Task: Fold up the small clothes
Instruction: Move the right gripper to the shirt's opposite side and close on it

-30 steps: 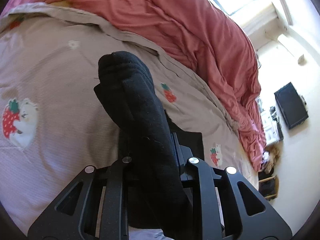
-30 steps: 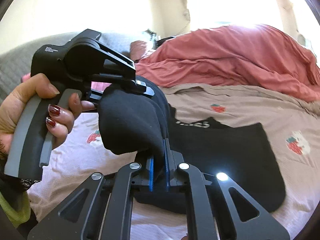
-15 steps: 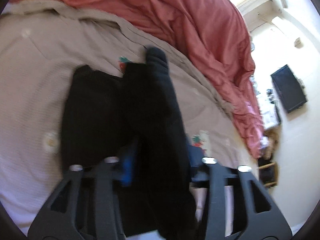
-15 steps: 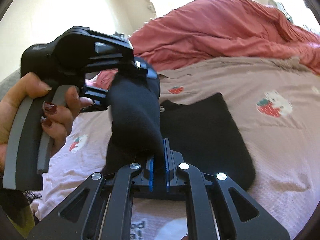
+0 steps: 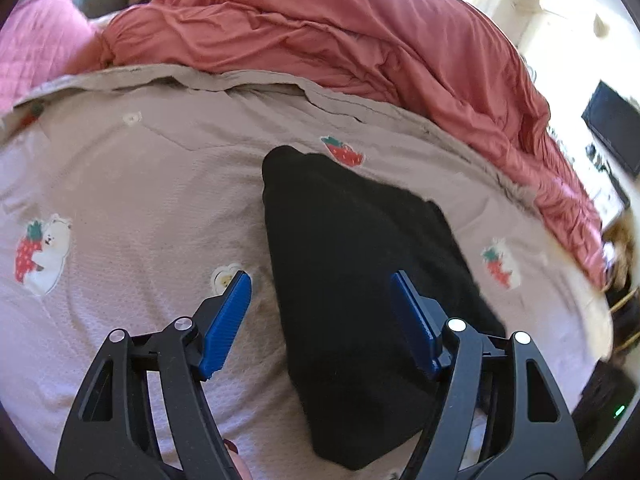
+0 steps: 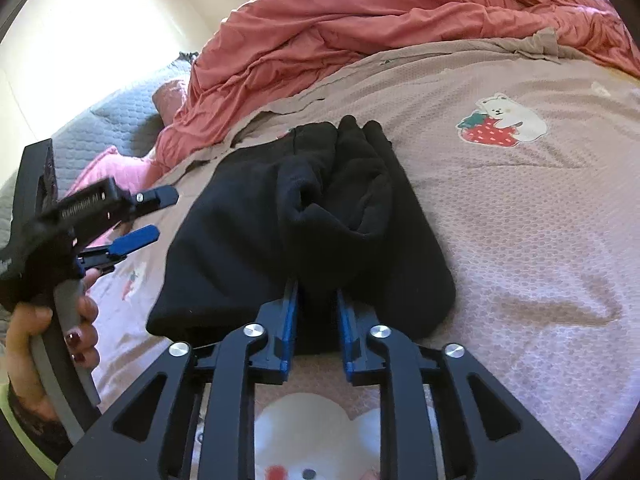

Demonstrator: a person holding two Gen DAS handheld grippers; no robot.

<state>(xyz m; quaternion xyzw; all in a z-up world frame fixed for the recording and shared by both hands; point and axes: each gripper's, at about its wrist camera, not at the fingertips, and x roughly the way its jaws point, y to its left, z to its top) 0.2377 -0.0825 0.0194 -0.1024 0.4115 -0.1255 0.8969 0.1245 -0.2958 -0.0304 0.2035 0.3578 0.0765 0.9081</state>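
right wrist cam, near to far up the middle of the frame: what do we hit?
right gripper, jaws opening around black fabric → folded black garment → beige strawberry-print bedspread → crumpled red duvet

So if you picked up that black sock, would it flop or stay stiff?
Probably flop: the sock lies bunched and creased on the folded black cloth. It looks fuzzy, so likely light and not slippery. It shouldn't roll.

We list a matt black fleecy cloth garment (image 6: 304, 216), a waffle-textured pinkish cotton-like bedspread (image 5: 132, 200) with printed strawberry motifs, a smooth crumpled coral duvet (image 5: 360, 40), and matt black plastic grippers (left gripper (image 5: 320, 292), right gripper (image 6: 318, 292)) with ribbed blue pads (image 5: 228, 312) and shiny metal pins (image 6: 255, 330).
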